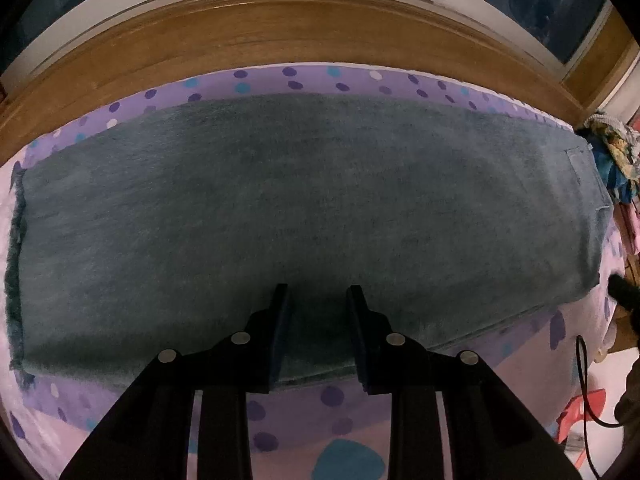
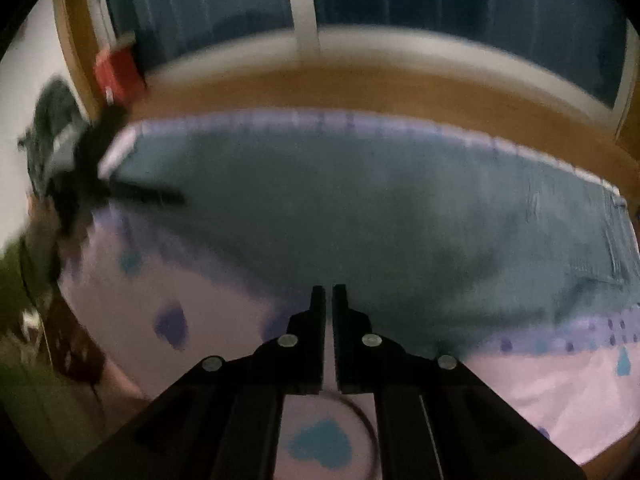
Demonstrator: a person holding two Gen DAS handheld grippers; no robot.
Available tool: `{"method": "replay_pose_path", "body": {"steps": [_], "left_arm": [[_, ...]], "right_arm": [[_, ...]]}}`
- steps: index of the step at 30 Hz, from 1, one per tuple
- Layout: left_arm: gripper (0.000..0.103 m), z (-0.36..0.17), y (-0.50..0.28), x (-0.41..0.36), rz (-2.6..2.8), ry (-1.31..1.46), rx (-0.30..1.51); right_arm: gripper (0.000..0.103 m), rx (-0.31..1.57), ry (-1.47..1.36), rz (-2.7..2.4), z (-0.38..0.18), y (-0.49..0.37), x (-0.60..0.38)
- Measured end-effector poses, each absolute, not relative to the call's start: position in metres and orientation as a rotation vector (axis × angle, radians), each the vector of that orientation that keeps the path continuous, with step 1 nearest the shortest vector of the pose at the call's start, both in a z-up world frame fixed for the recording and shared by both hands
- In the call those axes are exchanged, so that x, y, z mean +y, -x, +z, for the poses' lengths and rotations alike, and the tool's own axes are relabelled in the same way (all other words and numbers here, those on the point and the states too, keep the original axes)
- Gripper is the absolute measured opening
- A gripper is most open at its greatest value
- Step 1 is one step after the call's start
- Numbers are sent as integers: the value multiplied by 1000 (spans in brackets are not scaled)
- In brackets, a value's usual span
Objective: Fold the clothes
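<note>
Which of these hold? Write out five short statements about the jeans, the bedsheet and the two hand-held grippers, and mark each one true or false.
1. The jeans lie spread flat on the dotted purple bedsheet. True.
2. The left hand-held gripper has its fingers pressed together. False: they stand apart, over the near edge of the jeans.
3. The right hand-held gripper shows only a thin slit between its fingers. True.
4. The right hand-held gripper is clamped on a fold of denim. False: nothing shows between its fingers; pale sheet is seen through the gap.
5. A wooden ledge runs beyond the far edge of the bed. True.
</note>
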State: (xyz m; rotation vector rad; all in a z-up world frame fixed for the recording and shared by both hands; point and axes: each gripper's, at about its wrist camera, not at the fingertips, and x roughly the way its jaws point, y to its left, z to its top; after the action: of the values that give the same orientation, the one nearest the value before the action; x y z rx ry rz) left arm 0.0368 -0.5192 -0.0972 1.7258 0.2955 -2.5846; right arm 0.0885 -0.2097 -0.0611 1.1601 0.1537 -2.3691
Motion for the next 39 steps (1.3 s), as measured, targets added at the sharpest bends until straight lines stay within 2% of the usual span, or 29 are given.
{"method": "replay_pose_path", "body": {"steps": [1,2,3,7,10,13,17,23,30,35,39], "left_arm": [[28,-97,-38,-516,-2581,-1721,303],[28,-98,-38,-511,-2578,-1717,309],[28,-99,-40,-509,-2576,-1716,312],[28,-101,-54,-507,-2581,-1712,310],[28,-102,-67,-508,-2595,-1705,321],[28,-101,-81,-513,-2595,-1727,370],[28,-100,-91,-521,-2616,-1770,377],[28,-89,-120,-549,-2663,-1797,257],[28,-77,-133,-600,-2819,-1813,64],[28,-62,-145,-655,-2887,-1815,31],[28,-59,-141,-701,-2882,-1803,104]], "right_arm": [[13,105,-1137,-2395,-61,-79,-218],[26,69,-1143,-2424,-66,-69,-225],[34,52,-1157,-2439,-72,-62,-228],[35,70,-1350,-2433,-120,-47,-242],[40,76,-1271,-2480,-125,-68,-235],[43,46,-1326,-2463,-123,-71,-235],[53,18,-1405,-2430,-120,-70,-238],[53,11,-1414,-2515,-87,-105,-255],[53,10,-1375,-2688,-61,-149,-338],[53,-58,-1358,-2742,-54,-183,-413],[53,-18,-1303,-2720,-50,-203,-481]]}}
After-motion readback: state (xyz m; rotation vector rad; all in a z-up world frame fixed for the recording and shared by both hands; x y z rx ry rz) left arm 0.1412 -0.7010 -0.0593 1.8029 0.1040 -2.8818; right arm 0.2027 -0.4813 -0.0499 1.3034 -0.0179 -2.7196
